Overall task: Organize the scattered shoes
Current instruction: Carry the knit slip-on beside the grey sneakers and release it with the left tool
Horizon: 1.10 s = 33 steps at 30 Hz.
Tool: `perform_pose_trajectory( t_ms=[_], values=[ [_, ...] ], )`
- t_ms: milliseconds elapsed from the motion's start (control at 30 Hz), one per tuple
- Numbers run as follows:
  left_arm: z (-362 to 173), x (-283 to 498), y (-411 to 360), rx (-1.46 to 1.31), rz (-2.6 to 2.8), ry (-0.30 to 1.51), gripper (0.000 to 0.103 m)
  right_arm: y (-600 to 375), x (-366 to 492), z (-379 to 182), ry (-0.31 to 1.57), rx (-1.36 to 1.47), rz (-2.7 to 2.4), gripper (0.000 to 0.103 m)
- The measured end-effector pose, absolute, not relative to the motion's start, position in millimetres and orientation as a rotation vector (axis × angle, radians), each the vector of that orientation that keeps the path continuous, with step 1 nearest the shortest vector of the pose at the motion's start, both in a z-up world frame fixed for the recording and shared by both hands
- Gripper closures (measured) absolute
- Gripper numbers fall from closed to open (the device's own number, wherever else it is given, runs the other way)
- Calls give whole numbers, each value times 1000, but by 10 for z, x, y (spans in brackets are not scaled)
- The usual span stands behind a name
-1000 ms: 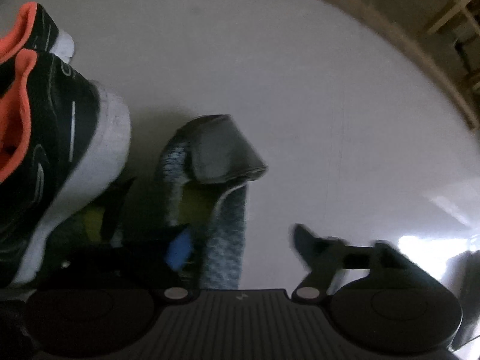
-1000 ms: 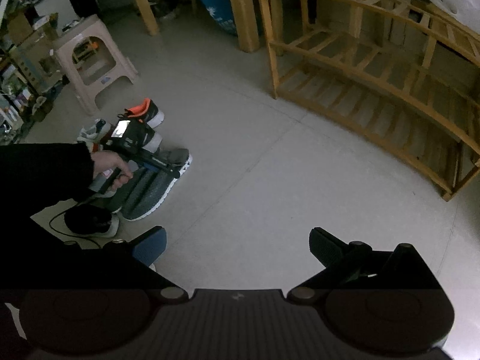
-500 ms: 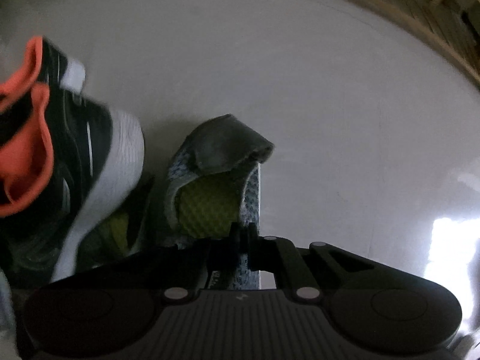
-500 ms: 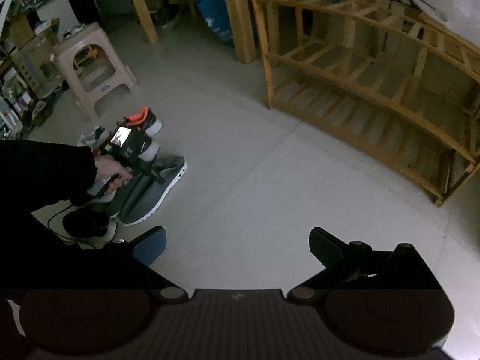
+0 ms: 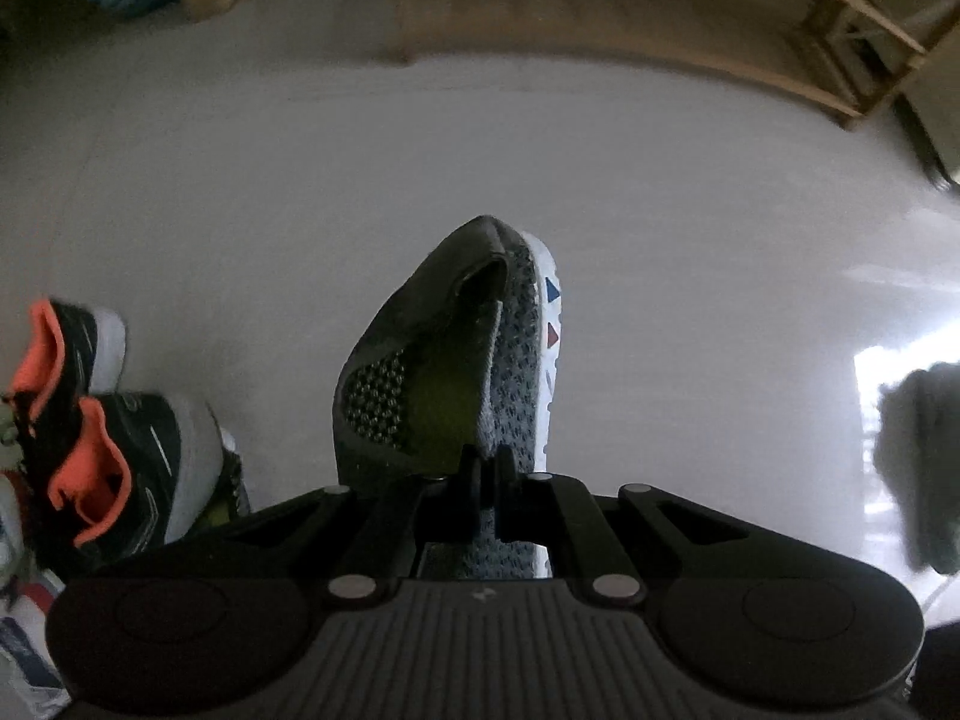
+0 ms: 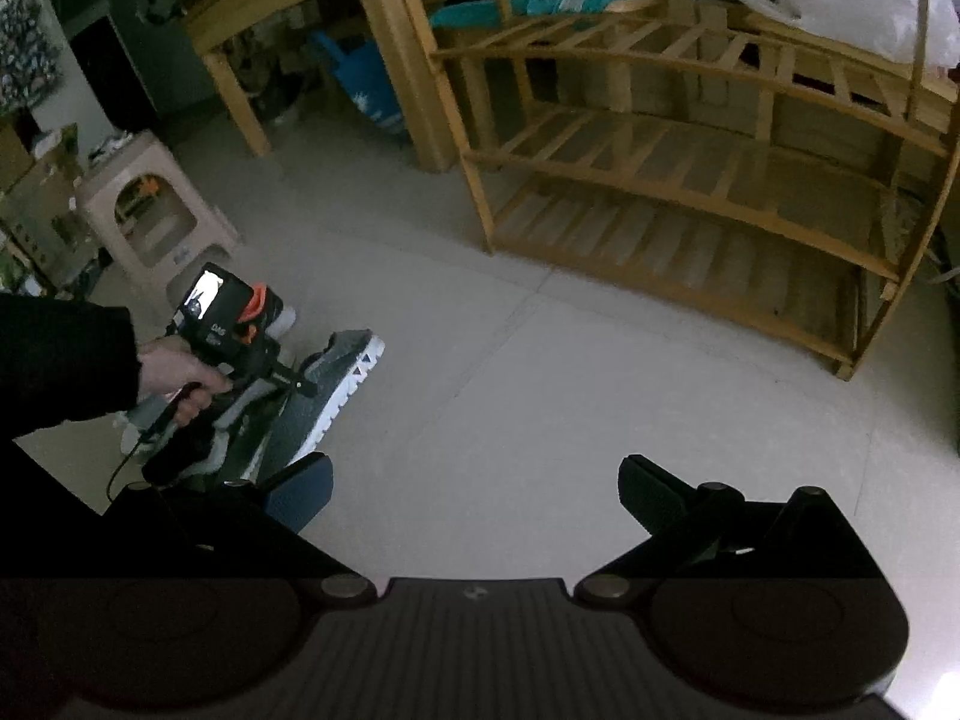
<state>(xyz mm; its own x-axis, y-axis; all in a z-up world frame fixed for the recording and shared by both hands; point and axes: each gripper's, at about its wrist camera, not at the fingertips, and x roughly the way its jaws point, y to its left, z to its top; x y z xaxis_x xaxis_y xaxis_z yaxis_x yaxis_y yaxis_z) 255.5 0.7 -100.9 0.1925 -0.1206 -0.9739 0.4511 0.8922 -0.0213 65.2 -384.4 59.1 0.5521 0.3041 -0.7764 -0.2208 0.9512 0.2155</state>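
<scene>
Left tongs (image 5: 487, 468): clenched on the collar edge of a grey knit-mesh sneaker with white sole (image 5: 480, 354), pads pinching the fabric on the sole side of the opening. Shoe hangs off the floor, toe pointing away from the tongs. Dark grey tongue flap, yellow-green insole visible inside, blue and red triangle marks along the white sole.

Right tongs (image 6: 474, 492): released, jaws wide apart, nothing between them, over bare floor.

Floor (image 5: 690, 240): pale grey, smooth, glossy, with a bright window reflection at its right edge in the left wrist view. By the lower left edge of that view, a pair of black sneakers with orange lining and white soles (image 5: 120, 450) lies on the floor, side by side and touching.

Right wrist view only: a hand (image 6: 174, 369) in a black sleeve grips the left tool, its small screen lit; the grey sneaker shows tilted with its white sole turned outward. Behind it a beige plastic stool (image 6: 150, 216). Across the floor, well apart from the shoes, a slatted wooden shoe rack with empty lower tiers (image 6: 690, 168); teal cloth and white bags on top. A wooden frame and a blue bag stand left of the rack.

Left wrist view only: the shoe's interior and the grip point.
</scene>
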Motion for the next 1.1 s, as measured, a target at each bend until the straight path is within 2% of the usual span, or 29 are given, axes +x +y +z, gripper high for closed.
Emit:
perform_pose_trajectory(
  t_ms=[133,300,467,633,933,967,1000,1033,1067,1100],
  values=[
    [-631,2442,-438,372,-474,1303,100,-3956,600,688,904,132,308,0],
    [-518,2243,-1254,415,-565,1260,100,-4134,551,812,858,205,276,0],
    [-870,1940,-1962,417,-669,1230,100,-4353,508,918,804,272,216,0],
    [-1453,1432,-2775,396,-757,1249,100,-4560,486,928,790,304,155,0],
    [-2107,1238,-3355,363,-783,1298,97,-4866,435,801,803,353,94,0],
    [-2144,1220,-3389,368,-780,1303,94,-4882,443,791,805,352,92,0],
    [-2148,1191,-3433,373,-778,1301,82,-4895,454,778,807,351,90,0],
    [-2141,1158,-3481,378,-777,1296,48,-4906,468,764,810,350,87,0],
    [-2129,1130,-3493,383,-775,1291,29,-4910,483,748,815,346,82,0],
    [-2111,1104,-3471,392,-773,1281,15,-4912,498,733,821,342,77,0]
  ],
)
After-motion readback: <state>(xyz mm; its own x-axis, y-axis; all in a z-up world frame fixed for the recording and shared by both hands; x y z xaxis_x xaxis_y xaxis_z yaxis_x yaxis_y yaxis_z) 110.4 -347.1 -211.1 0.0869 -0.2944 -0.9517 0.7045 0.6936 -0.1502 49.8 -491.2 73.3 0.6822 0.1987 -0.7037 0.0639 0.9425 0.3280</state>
